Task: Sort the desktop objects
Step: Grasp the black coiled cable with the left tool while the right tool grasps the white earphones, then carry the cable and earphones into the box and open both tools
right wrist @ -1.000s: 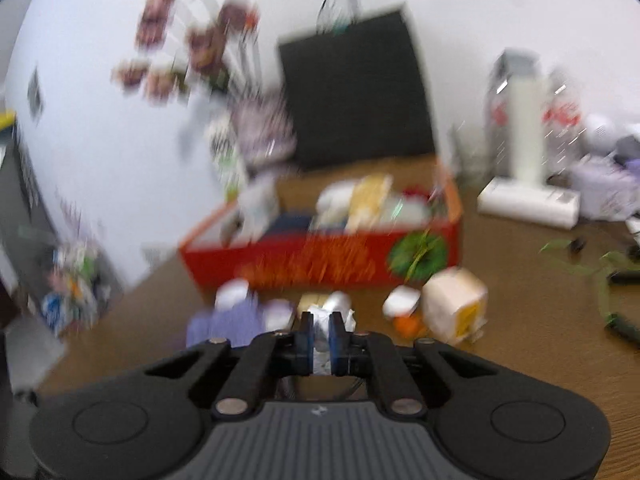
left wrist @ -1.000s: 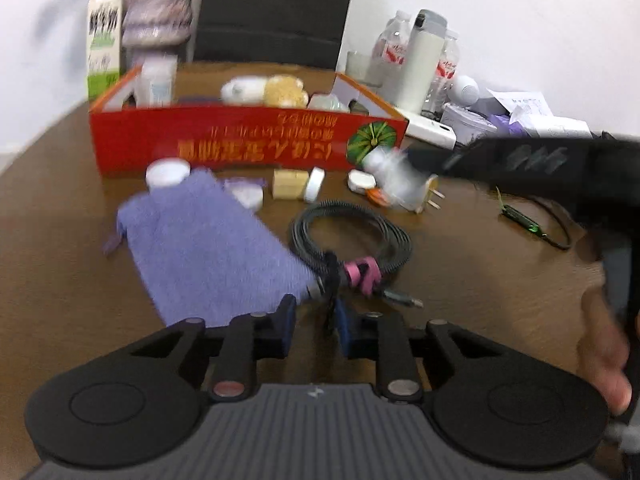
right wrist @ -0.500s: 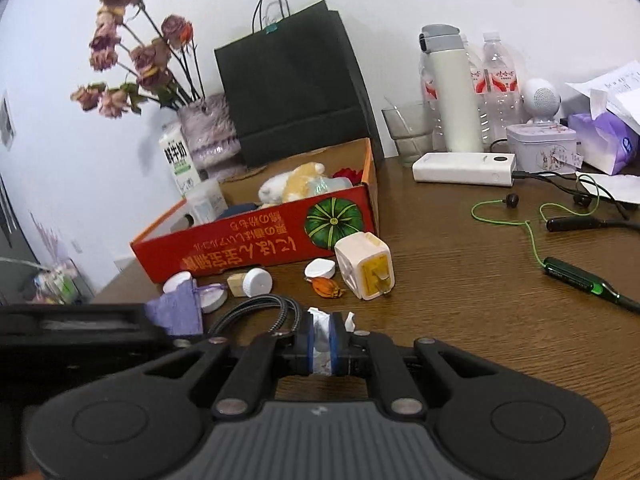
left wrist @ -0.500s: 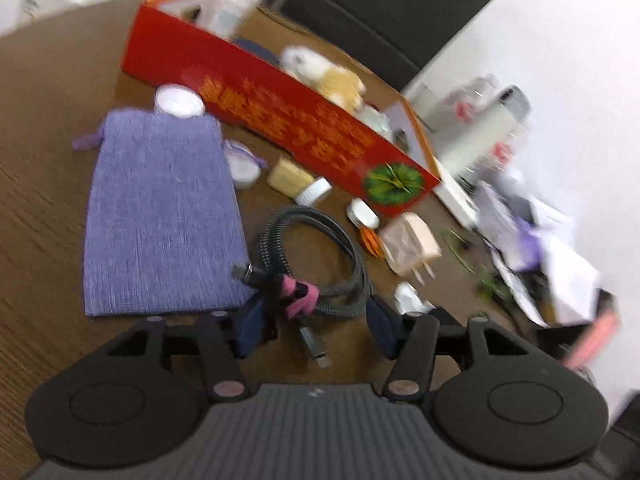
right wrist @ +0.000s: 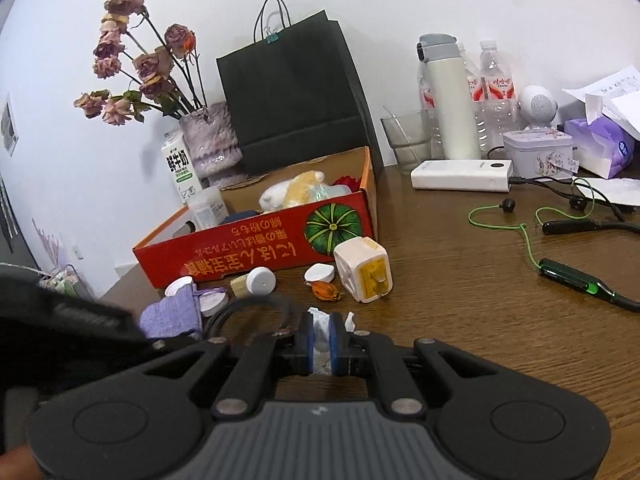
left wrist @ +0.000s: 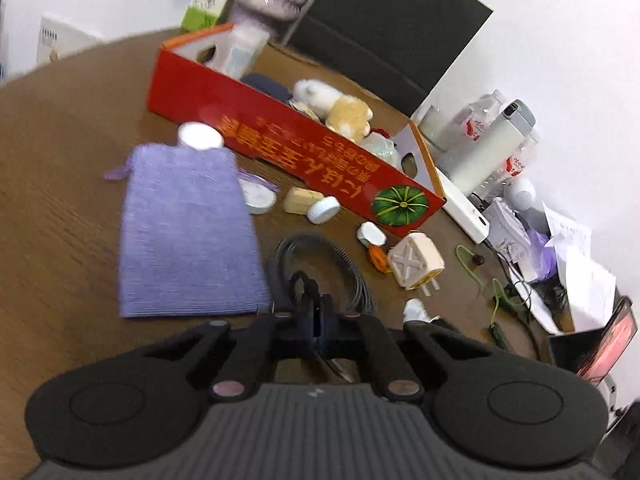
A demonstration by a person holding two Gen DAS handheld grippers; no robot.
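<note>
My left gripper [left wrist: 318, 314] is shut on the coiled black cable [left wrist: 348, 264], pinching it at the near side of the coil. The purple pouch [left wrist: 184, 232] lies flat just left of the cable. In the right wrist view my right gripper [right wrist: 320, 334] is shut on a crumpled white paper scrap [right wrist: 320, 326], low over the table. The same cable [right wrist: 248, 306] and pouch [right wrist: 172, 316] lie left of it. A white plug adapter [right wrist: 364, 276] stands before the red cardboard box [right wrist: 256, 256], which holds a plush toy and other items.
White caps [left wrist: 324, 210], a small wooden block [left wrist: 298, 200] and an orange scrap [left wrist: 378, 256] lie along the box front. To the right are green earphones [right wrist: 568, 276], a power bank [right wrist: 460, 176], bottles, a thermos and tissues. A black paper bag [right wrist: 296, 100] stands behind the box.
The left jaws, wide around the cable's pink tie half a second ago, have closed on the cable, and that wrist has rolled. The right gripper came down with the paper, then held still.
</note>
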